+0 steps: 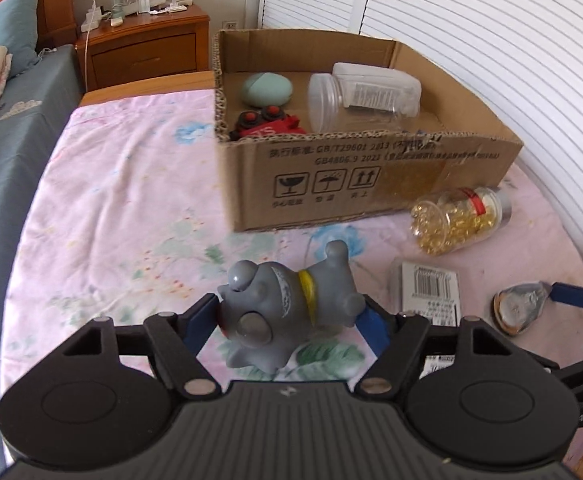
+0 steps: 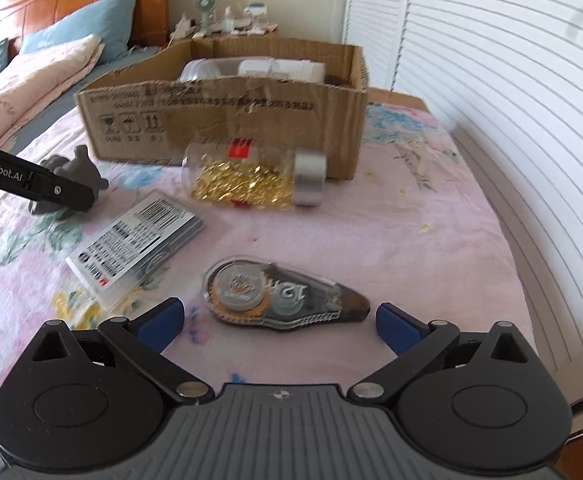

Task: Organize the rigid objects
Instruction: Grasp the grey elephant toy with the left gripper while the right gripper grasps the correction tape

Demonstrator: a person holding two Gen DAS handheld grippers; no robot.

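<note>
We judge the job about half done. The box [image 1: 371, 184] at twelve o'clock on the bed [image 1: 111, 200] already holds four things: a green case [image 1: 266, 89] in its far left corner, a red toy [image 1: 267, 124] against the near left wall, and a clear jar [image 1: 355, 108] lying on its side with a white container [image 1: 375, 80] behind it. There may be something dark at the far right of the box in the right wrist view, but it is too small for us to name.

Four things still lie outside. Our left claw [image 1: 291, 316] has its pads pressed on the grey dog [image 1: 287, 308], which lies on its side at six o'clock from the box, so it appears to go in next. The capsule bottle [image 1: 459, 220] lies just beside the box's front wall at four o'clock. The flat pack [image 1: 431, 292] sits near the dog at three o'clock. Our right claw [image 2: 279, 320] stands wide and empty around the tape roller [image 2: 283, 296], touching nothing.
</note>
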